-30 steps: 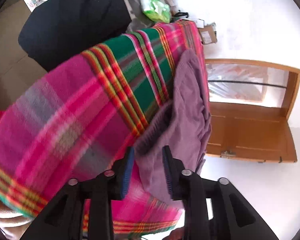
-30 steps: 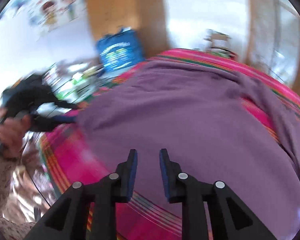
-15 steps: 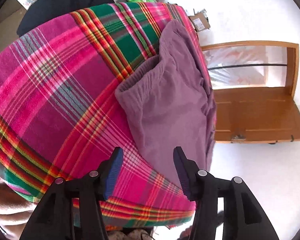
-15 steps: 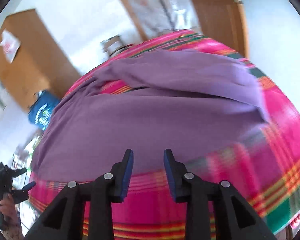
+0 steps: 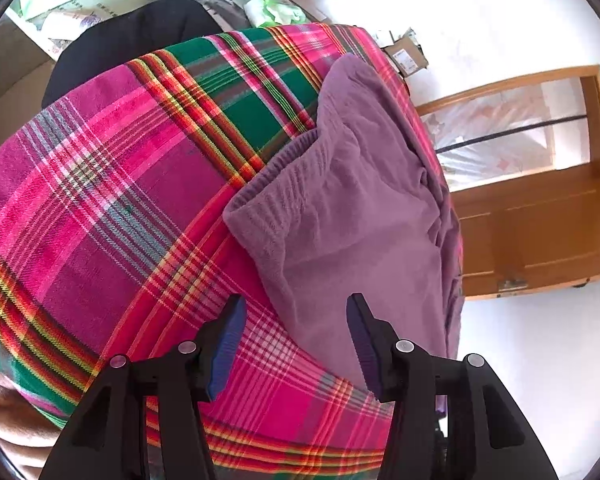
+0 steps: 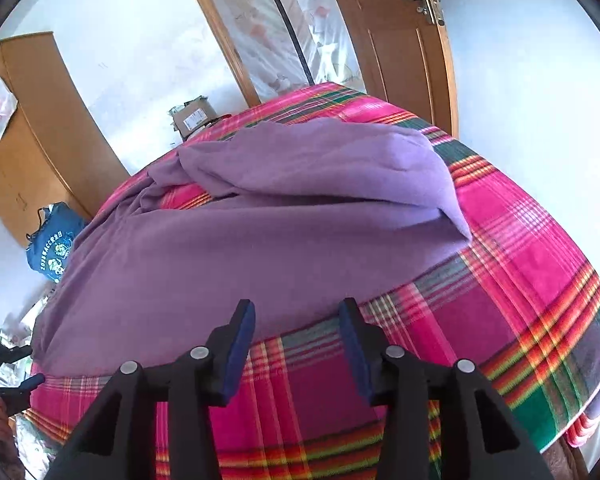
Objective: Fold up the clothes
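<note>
Matt fleecy purple trousers (image 5: pixel 352 216), woven plaid blanket (image 5: pixel 112 208)

walls white (image 6: pixel 148 60) | wooden door (image 6: pixel 396 40) | wooden wardrobe (image 6: pixel 28 128)

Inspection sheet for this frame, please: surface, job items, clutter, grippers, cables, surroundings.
Surface: plaid cloth in pink, green and red covers it.
Job's things: purple garment lies on the plaid, one part folded over; elastic waistband faces the left gripper.
Clutter: black fabric, green-white packets, cardboard box, blue bag.
Grippers: left gripper open above the garment's edge, holding nothing; right gripper open, holding nothing.
Cables: nothing seen.
Surroundings: wooden door, wooden cabinet, white walls.
</note>
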Demonstrator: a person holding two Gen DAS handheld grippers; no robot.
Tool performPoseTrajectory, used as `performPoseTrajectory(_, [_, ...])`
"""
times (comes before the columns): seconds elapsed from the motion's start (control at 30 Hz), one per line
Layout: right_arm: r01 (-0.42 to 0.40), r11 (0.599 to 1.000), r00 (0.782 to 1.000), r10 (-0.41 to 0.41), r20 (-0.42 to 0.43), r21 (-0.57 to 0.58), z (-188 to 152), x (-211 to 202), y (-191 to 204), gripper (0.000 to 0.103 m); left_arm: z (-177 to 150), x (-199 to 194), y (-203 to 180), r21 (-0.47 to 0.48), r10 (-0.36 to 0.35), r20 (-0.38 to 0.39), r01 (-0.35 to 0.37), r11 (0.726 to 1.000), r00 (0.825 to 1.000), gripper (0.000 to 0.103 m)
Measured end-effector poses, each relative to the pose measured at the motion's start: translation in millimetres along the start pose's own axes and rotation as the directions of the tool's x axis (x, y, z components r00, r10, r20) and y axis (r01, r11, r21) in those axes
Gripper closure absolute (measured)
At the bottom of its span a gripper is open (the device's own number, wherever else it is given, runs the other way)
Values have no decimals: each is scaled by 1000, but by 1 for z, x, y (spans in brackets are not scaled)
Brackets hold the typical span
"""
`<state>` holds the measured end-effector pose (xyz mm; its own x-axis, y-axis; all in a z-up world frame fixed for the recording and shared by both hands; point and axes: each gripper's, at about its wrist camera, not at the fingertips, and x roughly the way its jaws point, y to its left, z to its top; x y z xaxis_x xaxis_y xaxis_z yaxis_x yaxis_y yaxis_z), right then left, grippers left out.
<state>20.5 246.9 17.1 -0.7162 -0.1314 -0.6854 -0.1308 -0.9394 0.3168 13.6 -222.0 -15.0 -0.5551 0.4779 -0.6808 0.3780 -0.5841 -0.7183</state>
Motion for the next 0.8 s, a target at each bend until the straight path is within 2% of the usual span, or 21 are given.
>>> performPoseTrajectory(0.17, [1, 1000, 1000, -1, 13, 5, 9, 13, 4, 55, 4, -5, 5, -13, -32, 2, 32, 999, 999, 49])
performPoseTrajectory(0.3, [18, 1000, 999, -18, 33, 12, 11, 18, 7, 57, 9, -2, 12, -90, -84, 7, 84, 992, 996, 51])
performPoseTrajectory(0.4, [58, 998, 997, -58, 42, 2, 10, 19, 9, 72, 11, 0, 12, -105, -87, 12, 88, 991, 996, 55])
performPoseTrajectory(0.47, [67, 998, 997, -67, 42, 3, 10, 20, 7, 86, 13, 0, 12, -123, -85, 20, 87, 989, 996, 57])
performPoseTrajectory(0.63, [60, 998, 997, -60, 41, 8, 12, 21, 5, 93, 16, 2, 13, -140, -66, 43, 71, 988, 997, 71])
performPoseTrajectory(0.7, [55, 998, 998, -56, 40, 10, 13, 21, 4, 95, 16, 3, 13, -143, -56, 53, 63, 988, 997, 89])
performPoseTrajectory(0.73, [53, 999, 998, -53, 39, 12, 13, 21, 4, 97, 17, 3, 13, -145, -51, 58, 59, 988, 997, 93])
performPoseTrajectory(0.8, [34, 999, 998, -35, 44, 28, 15, 17, 1, 98, 17, 3, 13, -153, -48, 67, 58, 987, 997, 95])
